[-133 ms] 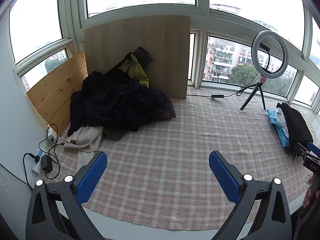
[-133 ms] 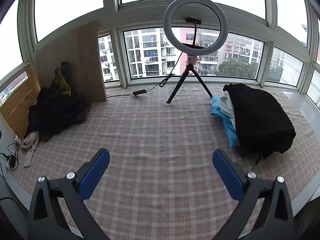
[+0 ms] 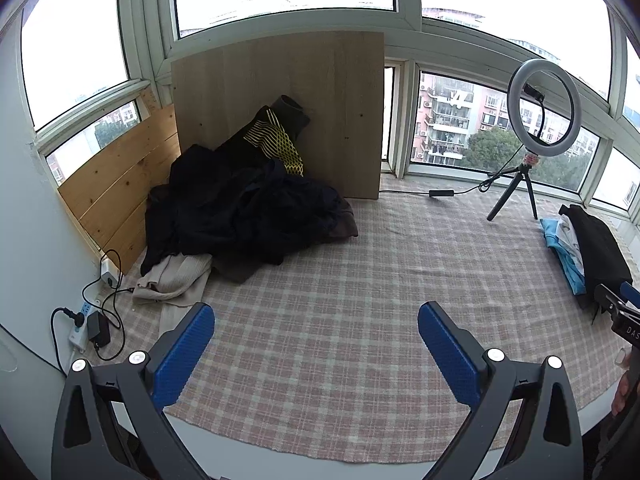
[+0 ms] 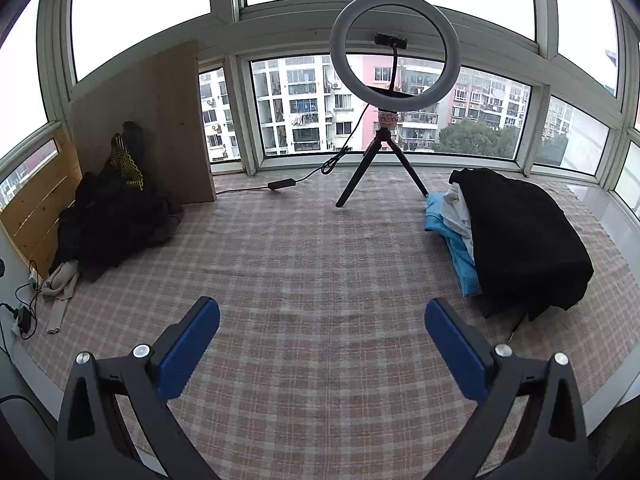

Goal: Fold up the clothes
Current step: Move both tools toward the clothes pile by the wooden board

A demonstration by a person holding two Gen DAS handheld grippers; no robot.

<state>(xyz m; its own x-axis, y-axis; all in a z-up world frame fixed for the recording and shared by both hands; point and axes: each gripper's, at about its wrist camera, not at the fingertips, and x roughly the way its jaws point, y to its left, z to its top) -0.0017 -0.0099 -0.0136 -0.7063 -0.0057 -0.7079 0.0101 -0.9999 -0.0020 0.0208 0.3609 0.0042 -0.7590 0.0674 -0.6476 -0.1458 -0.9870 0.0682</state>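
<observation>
While both claws (image 3: 312,330) (image 4: 322,328) gape wide, rumpled dark clothes heap (image 3: 248,216), flat plaid cloth (image 4: 320,272)

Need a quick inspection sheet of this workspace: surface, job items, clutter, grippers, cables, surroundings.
Surface: plaid cloth covers the platform; its middle is bare.
Job's things: dark clothes heap in the far-left corner, with a beige garment at its front edge; neater stack on the right, black garment on top, blue and white under it.
Clutter: ring light on tripod stands at the back.
Grippers: left gripper open, empty, above the cloth; right gripper open, empty.
Cables: power strip with plugs at the left edge; ring light cord lies along the back.
Surroundings: wooden board leans against the windows; apartment buildings outside.
</observation>
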